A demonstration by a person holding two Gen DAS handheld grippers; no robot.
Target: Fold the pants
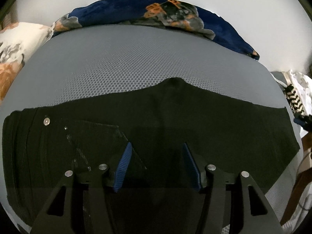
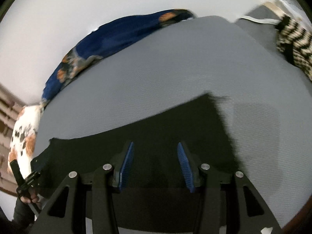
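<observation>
I take the pants (image 1: 175, 120) as my landmark: black, lying flat on the grey mattress (image 1: 120, 62), already laid lengthwise in a long band, so I judge one leg sits over the other. At their left end I see the waistband with its metal button (image 1: 46, 121) and a pocket seam just beside it. Moving right, my left gripper (image 1: 156, 163) hangs over the middle of the pants, its blue pads spread apart with nothing between them, only dark cloth below. Further right, the crotch point pokes out on the far edge, and the leg end lies near the mattress's right side. Beyond the far edge of the pants, well apart, a blue patterned blanket (image 1: 120, 9) is bunched along the wall; a striped knit thing (image 1: 294, 97) lies off past the leg end.

In the right wrist view, which is blurred, my right gripper (image 2: 156, 161) hangs over the leg end of the pants (image 2: 156, 128), pads likewise apart and empty. The other handle shows at the pants' left, held by a hand (image 2: 29, 197).

My reading: the lengthwise fold is done; the crosswise folds, leg end towards waistband, are left, and neither claw has cloth yet
</observation>
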